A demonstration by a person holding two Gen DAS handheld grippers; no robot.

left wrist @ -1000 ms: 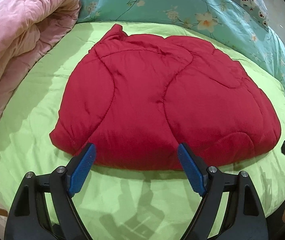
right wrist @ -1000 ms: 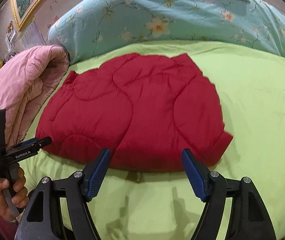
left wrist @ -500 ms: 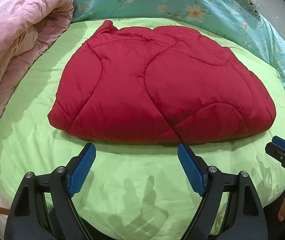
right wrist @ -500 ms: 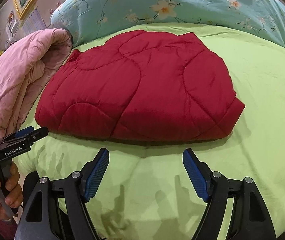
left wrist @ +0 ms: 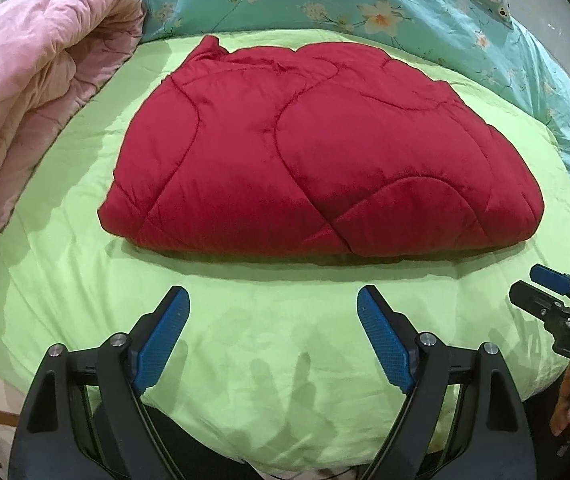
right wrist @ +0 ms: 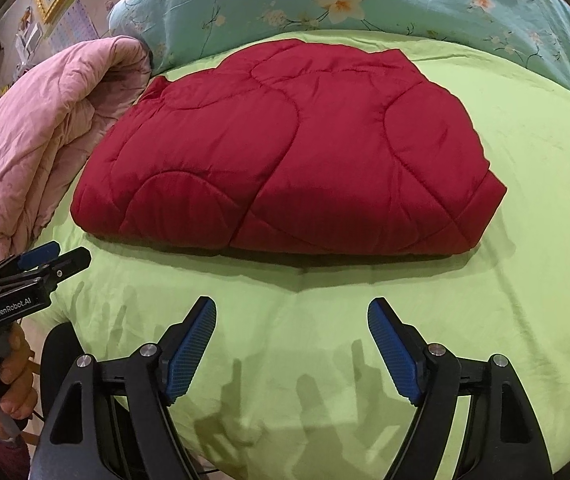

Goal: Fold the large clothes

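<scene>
We find the red quilted garment (left wrist: 317, 152) lying folded into a compact, thick bundle on the green bedsheet (left wrist: 285, 320), near the pink quilt (left wrist: 33, 92). We judge the folding essentially complete; at most a final tidy remains. The left gripper (left wrist: 273, 312) and right gripper (right wrist: 292, 320) both stand wide open, holding nothing, clear of the garment.

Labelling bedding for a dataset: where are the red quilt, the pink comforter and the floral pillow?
red quilt (left wrist: 325, 152), left wrist view, quilted top.
pink comforter (left wrist: 25, 80), left wrist view, rolled bulk.
floral pillow (right wrist: 365, 0), right wrist view, front face.
</scene>
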